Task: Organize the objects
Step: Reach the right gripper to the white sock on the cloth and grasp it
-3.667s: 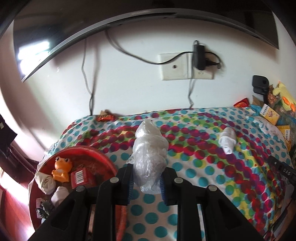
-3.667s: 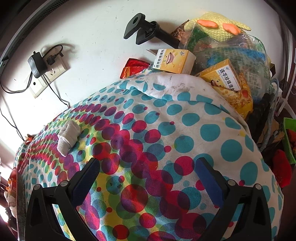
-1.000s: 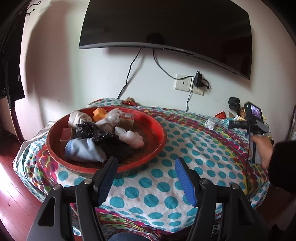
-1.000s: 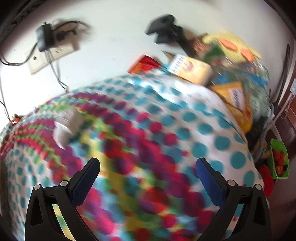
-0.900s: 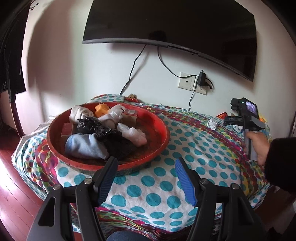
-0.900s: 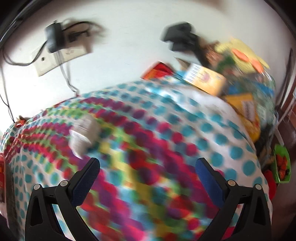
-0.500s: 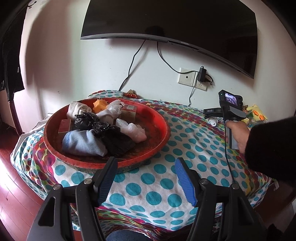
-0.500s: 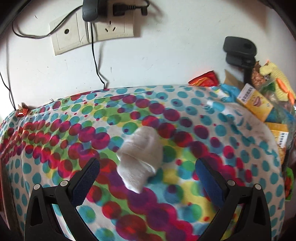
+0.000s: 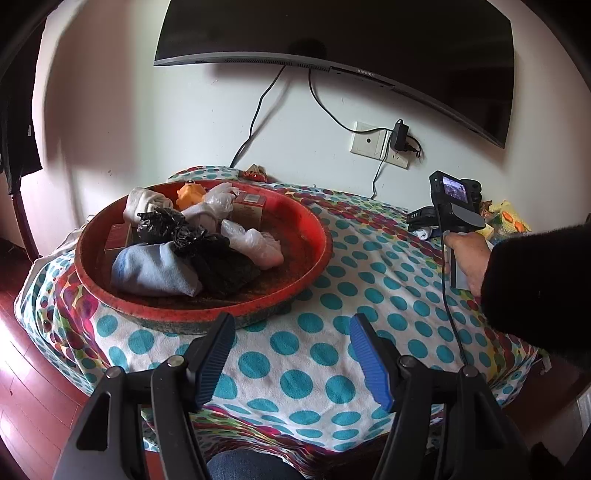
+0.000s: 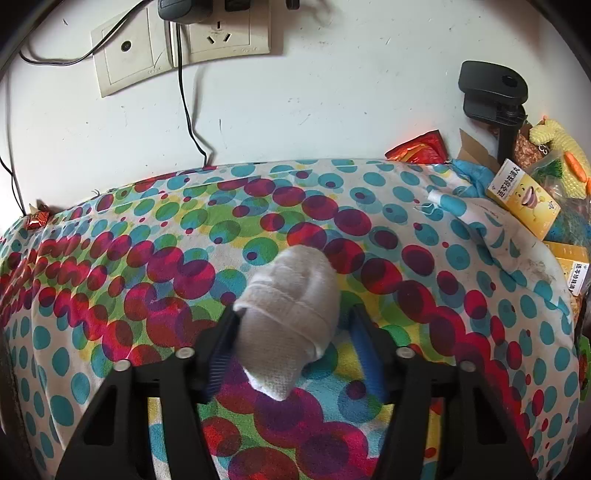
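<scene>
while the right tongs (image 10: 291, 345) have just been closing, a rolled white sock (image 10: 291, 314) lies between their blue pads on the dotted cloth (image 10: 424, 295) of the bench, the left pad against it and the right pad at its edge; whether the grip is firm i cannot tell. the sock rests near the wall, below the socket (image 10: 221, 33), well apart from the red tray (image 9: 314, 236). the left tongs (image 9: 291, 354) hang wide open and empty over the near side of the bench, just in front of the tray, which holds a black bag (image 9: 199, 240), a blue cloth (image 9: 151, 271), clear bags and small boxes. a hand (image 9: 467, 254) in a dark sleeve grips the right handle.
</scene>
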{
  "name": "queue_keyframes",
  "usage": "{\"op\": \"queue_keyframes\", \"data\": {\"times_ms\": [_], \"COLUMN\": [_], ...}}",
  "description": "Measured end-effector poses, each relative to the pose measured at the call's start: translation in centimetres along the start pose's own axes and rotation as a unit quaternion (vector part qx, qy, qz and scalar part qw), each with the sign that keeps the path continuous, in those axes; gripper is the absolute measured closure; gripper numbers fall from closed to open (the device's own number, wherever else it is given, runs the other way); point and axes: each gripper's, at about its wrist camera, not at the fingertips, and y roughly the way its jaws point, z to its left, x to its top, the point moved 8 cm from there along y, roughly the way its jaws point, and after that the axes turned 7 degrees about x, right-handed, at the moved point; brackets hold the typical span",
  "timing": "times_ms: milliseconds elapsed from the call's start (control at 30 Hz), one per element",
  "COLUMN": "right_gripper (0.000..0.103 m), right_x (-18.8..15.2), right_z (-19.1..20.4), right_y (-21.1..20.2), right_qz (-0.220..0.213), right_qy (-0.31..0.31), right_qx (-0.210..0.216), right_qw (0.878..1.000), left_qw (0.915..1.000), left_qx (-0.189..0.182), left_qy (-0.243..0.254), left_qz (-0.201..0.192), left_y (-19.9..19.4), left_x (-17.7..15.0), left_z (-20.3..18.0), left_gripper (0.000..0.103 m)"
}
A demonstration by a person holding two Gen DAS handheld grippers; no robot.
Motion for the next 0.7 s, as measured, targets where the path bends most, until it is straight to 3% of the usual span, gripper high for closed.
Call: {"op": "queue_keyframes", "data": {"times_ms": [233, 700], "right_gripper": [0.061, 0.063], "right_x": [0.1, 0.0], "right_z": [0.2, 0.7], "right_y": [-0.2, -2.8], "right_qz": [0.000, -0.007], "right_qy": [-0.002, -0.020], "right_qx": [-0.003, -0.010], "right_qw": [1.000, 1.000], "left_qw": [0.9999, 0.9998], "left_qx": [-0.001, 0.007], "left_qy": [0.011, 0.019], "left_qz": [0.000, -0.006], "left_y": [0.0, -0.1], "left_x": [-0.2, -0.2], "left_z": [-0.6, -0.8], "left_gripper": [0.037, 0.037]}}
